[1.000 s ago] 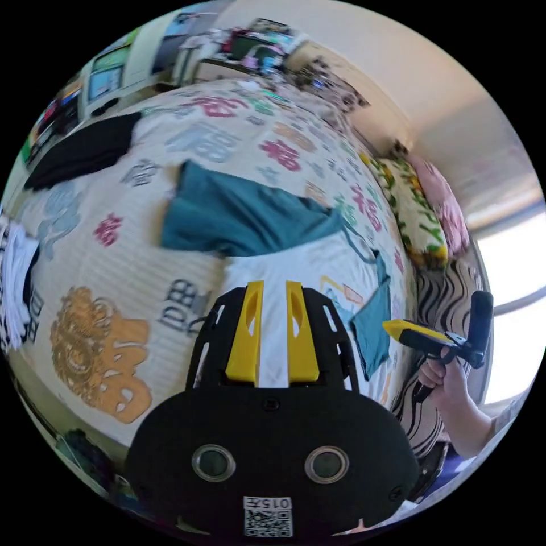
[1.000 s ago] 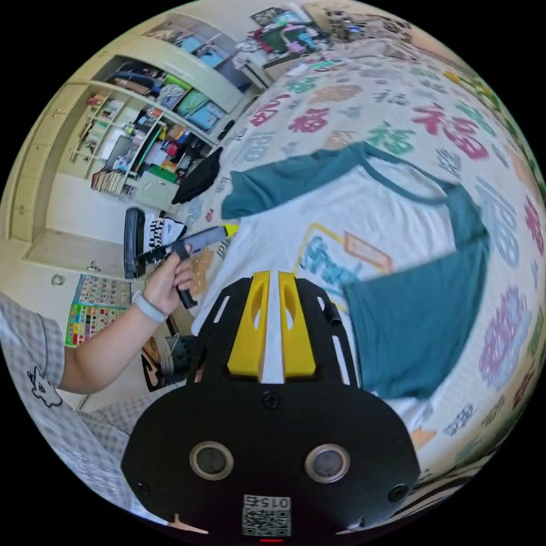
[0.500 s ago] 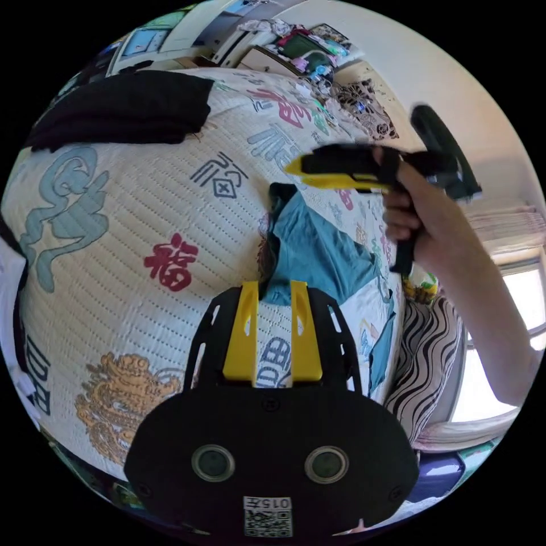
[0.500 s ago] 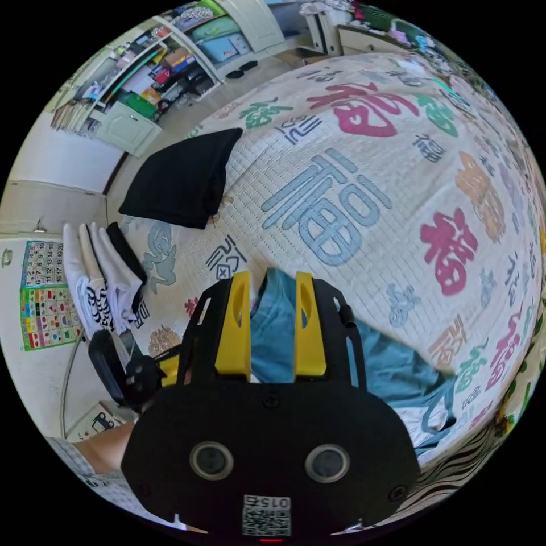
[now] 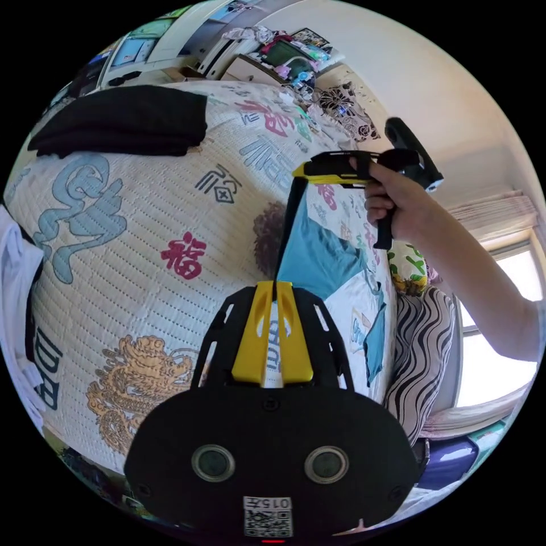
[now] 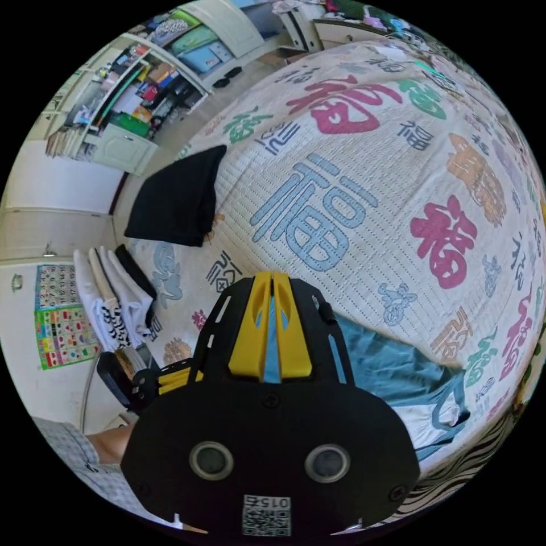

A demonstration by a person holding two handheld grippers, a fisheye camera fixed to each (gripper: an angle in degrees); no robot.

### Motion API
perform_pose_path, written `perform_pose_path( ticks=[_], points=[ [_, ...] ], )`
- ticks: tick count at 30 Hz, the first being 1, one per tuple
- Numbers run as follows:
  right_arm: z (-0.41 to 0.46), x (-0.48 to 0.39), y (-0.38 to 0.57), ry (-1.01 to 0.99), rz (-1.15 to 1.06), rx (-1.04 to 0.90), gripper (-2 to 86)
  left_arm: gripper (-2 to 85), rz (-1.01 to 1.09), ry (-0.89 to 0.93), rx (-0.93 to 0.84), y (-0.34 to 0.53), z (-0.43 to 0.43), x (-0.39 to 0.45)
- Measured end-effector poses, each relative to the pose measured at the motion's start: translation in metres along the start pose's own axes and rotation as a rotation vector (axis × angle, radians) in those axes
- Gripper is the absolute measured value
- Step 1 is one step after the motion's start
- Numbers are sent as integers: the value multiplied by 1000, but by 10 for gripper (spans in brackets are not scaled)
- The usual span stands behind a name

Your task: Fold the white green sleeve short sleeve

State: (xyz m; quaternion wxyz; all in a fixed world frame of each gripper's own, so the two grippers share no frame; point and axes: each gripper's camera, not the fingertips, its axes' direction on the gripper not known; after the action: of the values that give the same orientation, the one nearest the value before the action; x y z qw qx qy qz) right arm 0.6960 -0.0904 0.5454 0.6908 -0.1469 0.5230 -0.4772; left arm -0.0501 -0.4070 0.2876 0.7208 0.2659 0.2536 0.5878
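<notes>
Now both grippers [image 5: 272, 287] [image 6: 272, 278], apart 0.5 seconds ago, clench the sleeve [image 5: 318, 256] at frame centre, starting its fold.

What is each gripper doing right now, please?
Left gripper: shut on the teal sleeve.
Right gripper: shut on the same sleeve.

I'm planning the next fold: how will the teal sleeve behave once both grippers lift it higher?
Likely floppy: the teal sleeve already sags between the left gripper and right gripper. Probably light, since thin cloth hangs from two pinches. The white body should drag along the quilt.
</notes>
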Motion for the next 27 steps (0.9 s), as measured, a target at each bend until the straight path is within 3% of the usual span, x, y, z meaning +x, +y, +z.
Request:
perform_pose_path(
  ticks=[5,13,19,24,27],
  points=[
    [-67,47,65,-156,61,225,-10,-7,208,3,50,20,-31,58],
    [-83,142,186,-198,276,280,-6,2,525,-57,-70,88,11,150],
    [-54,176,229,-58,413,131,28,56,545,-111,-317,123,65,164],
    [-72,160,228,-35,271,230,26,59,506,-104,-187,111,49,172],
    [-64,141,207,29,164,177,5,59,465,-126,-168,92,62,171]
  ],
)
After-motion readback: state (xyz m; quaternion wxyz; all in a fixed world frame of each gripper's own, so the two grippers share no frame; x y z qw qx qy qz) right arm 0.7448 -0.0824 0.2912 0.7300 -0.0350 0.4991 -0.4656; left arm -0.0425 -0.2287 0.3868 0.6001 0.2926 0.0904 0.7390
